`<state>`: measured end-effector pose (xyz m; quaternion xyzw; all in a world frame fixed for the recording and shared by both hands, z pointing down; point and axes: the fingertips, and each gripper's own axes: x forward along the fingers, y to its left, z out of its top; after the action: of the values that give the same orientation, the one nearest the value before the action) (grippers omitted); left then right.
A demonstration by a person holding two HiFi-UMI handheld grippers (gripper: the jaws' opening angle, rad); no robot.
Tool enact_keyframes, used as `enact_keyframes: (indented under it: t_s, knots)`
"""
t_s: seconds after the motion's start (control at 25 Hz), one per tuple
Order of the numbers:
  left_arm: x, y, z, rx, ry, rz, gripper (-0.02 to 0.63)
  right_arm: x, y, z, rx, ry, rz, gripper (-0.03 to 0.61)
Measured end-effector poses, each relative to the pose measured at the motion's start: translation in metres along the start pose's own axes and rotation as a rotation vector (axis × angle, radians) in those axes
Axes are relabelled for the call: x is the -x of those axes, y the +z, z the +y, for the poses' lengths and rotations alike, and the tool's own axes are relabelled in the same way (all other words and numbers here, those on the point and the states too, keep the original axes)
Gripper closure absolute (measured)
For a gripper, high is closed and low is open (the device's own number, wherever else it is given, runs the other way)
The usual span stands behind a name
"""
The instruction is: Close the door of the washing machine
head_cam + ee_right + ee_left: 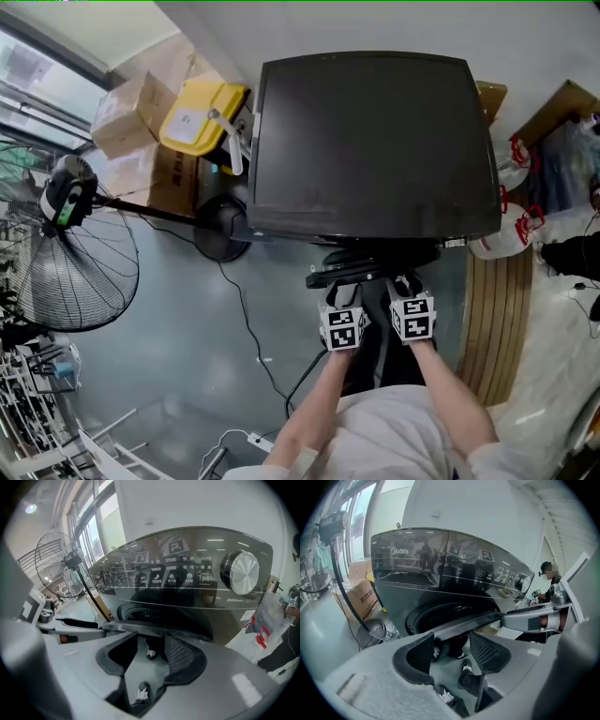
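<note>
The dark washing machine (375, 141) fills the middle of the head view, with its round door (370, 272) swung open toward me at the front. My left gripper (343, 302) and right gripper (409, 292) sit side by side at the door's near edge. In the left gripper view, the left gripper (452, 644) is open and the door's rim (464, 623) runs across just past its fingertips, in front of the drum opening (440, 613). The right gripper (150, 644) is open too, the rim (136, 629) crossing above its tips. Neither gripper's pads press on anything.
A standing fan (80, 253) is on the floor at left, its cable (248, 328) trailing toward me. Cardboard boxes (131, 112) and a yellow container (197, 117) sit left of the machine. Wooden slats (497, 319) and white bags (511, 234) lie to the right.
</note>
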<state>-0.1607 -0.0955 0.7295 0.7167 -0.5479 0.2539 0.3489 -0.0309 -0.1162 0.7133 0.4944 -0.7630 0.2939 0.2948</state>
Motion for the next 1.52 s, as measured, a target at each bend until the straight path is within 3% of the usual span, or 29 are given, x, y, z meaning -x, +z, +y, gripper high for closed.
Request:
enact_keyframes:
  t_s: [0.64, 0.72, 0.88, 0.92, 1.36, 1.4, 1.44, 1.52]
  knots:
    - [-0.002, 0.006, 0.002, 0.025, 0.005, -0.005, 0.463, -0.004, 0.003, -0.005, -0.038, -0.027, 0.019, 0.411]
    - [-0.001, 0.005, 0.002, 0.032, 0.005, -0.008, 0.511, -0.004, 0.003, -0.006, -0.034, -0.020, 0.017, 0.419]
    - [-0.003, 0.008, 0.004, 0.044, 0.011, -0.020, 0.543, -0.004, 0.005, -0.008, -0.034, -0.022, 0.018, 0.426]
    - [-0.003, 0.009, 0.005, 0.052, 0.016, -0.023, 0.609, -0.005, 0.006, -0.008, -0.034, -0.025, 0.018, 0.426]
    - [-0.012, 0.023, 0.011, 0.076, 0.021, -0.036, 0.611, -0.009, 0.012, -0.014, -0.024, -0.037, 0.023, 0.481]
    - [-0.014, 0.024, 0.012, 0.071, 0.020, -0.037, 0.611, -0.010, 0.012, -0.015, -0.023, -0.039, 0.026, 0.498]
    - [-0.015, 0.025, 0.013, 0.065, 0.019, -0.036, 0.611, -0.011, 0.012, -0.016, -0.024, -0.040, 0.030, 0.569]
    - [-0.016, 0.026, 0.013, 0.056, 0.017, -0.034, 0.611, -0.012, 0.011, -0.017, -0.026, -0.040, 0.036, 0.577]
